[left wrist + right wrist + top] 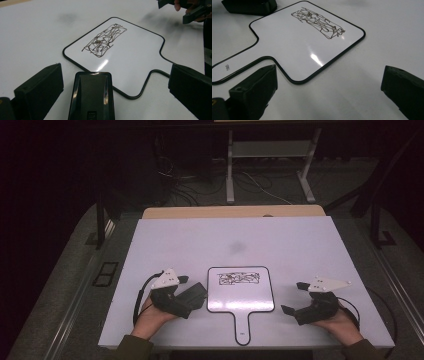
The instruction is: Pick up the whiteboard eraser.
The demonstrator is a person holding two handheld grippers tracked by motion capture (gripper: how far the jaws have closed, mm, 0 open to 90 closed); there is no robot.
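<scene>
High view: a paddle-shaped whiteboard [241,292] bearing a dark scribble [239,278] lies on the white table [190,245] between two hand-held grippers. The left gripper [186,296], jaws spread, has a black eraser [91,97] between them; the right gripper [296,297] is spread, empty.

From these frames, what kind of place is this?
Probably a lab or data-collection workstation, not a home: a bare white table, loose cables on the floor beyond it under a metal stand, and a scribbled handheld whiteboard laid out between the two grippers.

eraser [91,96] between left jaws, bare table [225,237] beyond whiteboard [240,292]
</scene>
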